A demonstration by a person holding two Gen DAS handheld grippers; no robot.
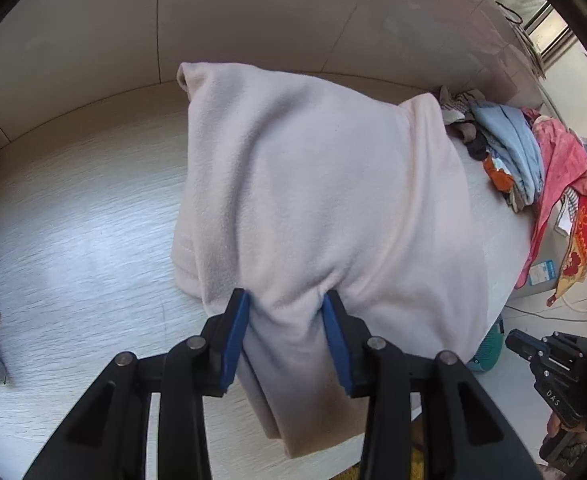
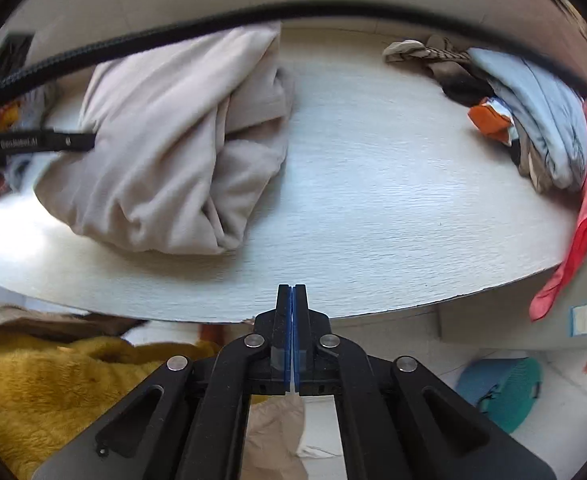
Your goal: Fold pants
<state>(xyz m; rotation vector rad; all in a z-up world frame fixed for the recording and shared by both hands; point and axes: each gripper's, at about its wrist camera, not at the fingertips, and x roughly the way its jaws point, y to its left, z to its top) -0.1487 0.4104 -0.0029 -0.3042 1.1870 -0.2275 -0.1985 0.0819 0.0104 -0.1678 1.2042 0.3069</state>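
1. Left gripper: jaws pinch a thick bunch of the pants. The cloth gathers into creases between the blue pads, and a folded end hangs down below the jaws.
2. Right gripper: jaws pressed together, holding nothing, poised just off the near edge of the table.
3. Location: the pants lie bundled on the table, ahead and to the left of the right gripper; a clothes pile sits ahead to its right, well apart.
4. Handling, judged: pale fleece-like fabric, soft, limp, light, not slippery. It will sag and bunch wherever unsupported.
5. Recommended hold: grip through all layers at a folded edge or corner, not mid-panel, so layers move together.
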